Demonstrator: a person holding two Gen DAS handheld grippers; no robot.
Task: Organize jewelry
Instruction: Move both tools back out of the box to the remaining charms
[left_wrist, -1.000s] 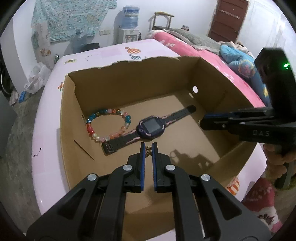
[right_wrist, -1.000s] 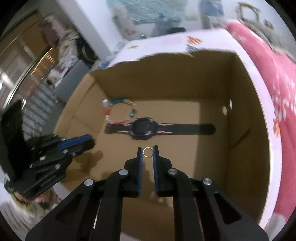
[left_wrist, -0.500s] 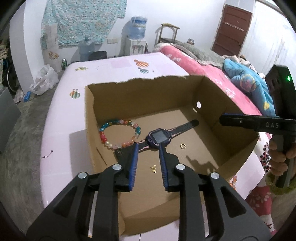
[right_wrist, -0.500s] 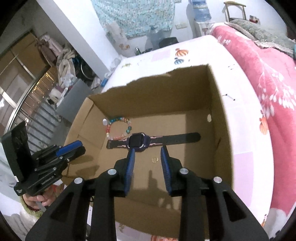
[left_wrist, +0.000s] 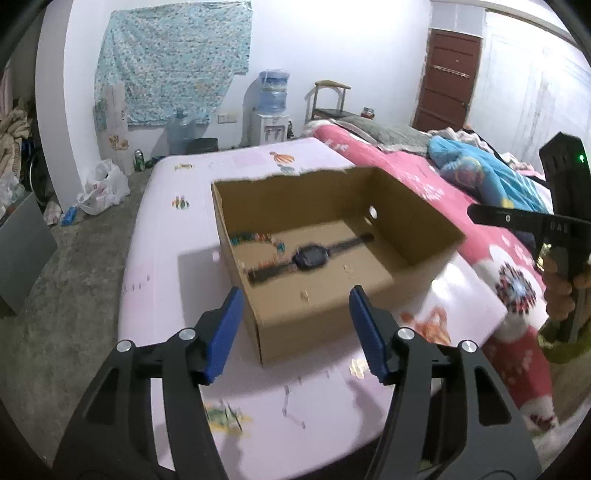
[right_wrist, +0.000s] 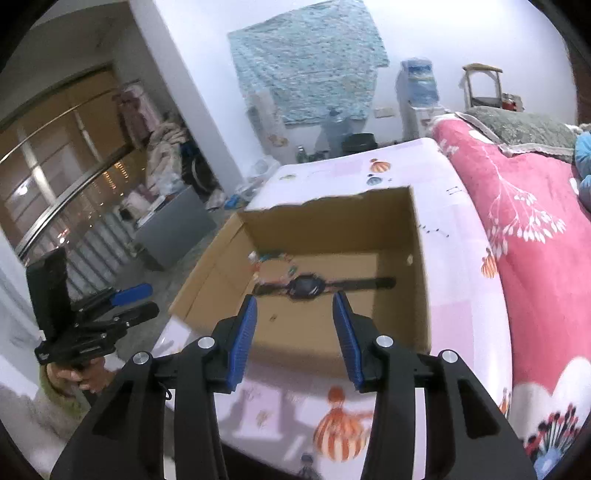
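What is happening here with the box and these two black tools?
A person holds a two-finger gripper in each hand above a cardboard box on a pink-covered table. The left gripper and the right gripper are both empty, and their jaws are opening. Inside the box lie a dark watch, a coloured bead bracelet and a few tiny pieces too blurred to identify. Nothing is being held at this moment.
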